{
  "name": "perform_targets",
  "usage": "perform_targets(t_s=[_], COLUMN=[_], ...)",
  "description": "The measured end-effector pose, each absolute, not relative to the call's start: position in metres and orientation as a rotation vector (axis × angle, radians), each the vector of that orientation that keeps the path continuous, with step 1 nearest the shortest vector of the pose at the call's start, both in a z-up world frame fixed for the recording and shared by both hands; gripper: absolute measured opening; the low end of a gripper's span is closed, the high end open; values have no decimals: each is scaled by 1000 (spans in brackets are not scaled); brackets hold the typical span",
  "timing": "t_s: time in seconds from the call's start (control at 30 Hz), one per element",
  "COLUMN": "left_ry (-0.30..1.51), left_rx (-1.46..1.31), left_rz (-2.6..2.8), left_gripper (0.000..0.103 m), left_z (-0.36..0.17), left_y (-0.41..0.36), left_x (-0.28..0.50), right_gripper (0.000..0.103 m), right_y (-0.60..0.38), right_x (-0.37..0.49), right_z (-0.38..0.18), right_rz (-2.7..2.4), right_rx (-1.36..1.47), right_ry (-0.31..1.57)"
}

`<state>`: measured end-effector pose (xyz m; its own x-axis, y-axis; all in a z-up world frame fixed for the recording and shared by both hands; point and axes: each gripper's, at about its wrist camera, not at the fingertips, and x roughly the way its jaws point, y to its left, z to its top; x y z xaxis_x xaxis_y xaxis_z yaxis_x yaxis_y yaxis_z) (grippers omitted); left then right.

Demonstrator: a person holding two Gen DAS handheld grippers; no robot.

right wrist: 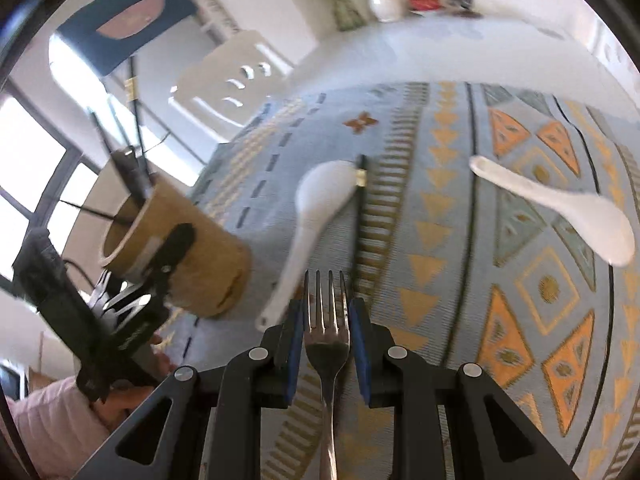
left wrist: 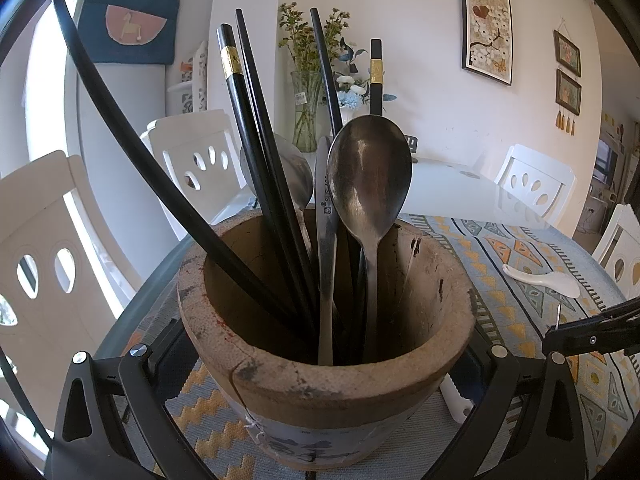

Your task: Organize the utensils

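A worn wooden utensil holder (left wrist: 320, 384) fills the left wrist view, with my left gripper (left wrist: 320, 360) shut on its sides. Black chopsticks (left wrist: 256, 152) and a metal spoon (left wrist: 370, 184) stand in it. In the right wrist view the holder (right wrist: 188, 248) sits at the left with a left finger (right wrist: 176, 248) against it. My right gripper (right wrist: 326, 308) is shut on a metal fork (right wrist: 326, 344), tines pointing forward, above the cloth. Two white ceramic spoons (right wrist: 316, 208) (right wrist: 560, 204) and a black chopstick (right wrist: 358, 216) lie on the patterned cloth (right wrist: 460, 280) ahead.
White chairs (left wrist: 192, 152) stand around the table, and a glass vase of flowers (left wrist: 306, 112) stands at its far side. A white spoon (left wrist: 540, 278) lies right of the holder, near my right gripper (left wrist: 592, 332). A hand and pink sleeve (right wrist: 52, 412) show at the lower left.
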<state>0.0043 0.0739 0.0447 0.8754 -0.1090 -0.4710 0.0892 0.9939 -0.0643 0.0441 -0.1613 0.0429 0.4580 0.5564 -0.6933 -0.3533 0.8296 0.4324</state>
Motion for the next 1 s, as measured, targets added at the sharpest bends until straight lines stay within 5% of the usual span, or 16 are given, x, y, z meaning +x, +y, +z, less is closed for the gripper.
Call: perform_targets(t_s=[1.0], left_ry=[484], left_rx=[-12], left_rz=[-79], left_gripper=[103], left_z=[47], left_y=[70], left_x=[2], right_gripper=[22], right_y=[-138], right_x=[35], right_z=[131], right_rz=[680], right_rx=[147], right_ry=[698])
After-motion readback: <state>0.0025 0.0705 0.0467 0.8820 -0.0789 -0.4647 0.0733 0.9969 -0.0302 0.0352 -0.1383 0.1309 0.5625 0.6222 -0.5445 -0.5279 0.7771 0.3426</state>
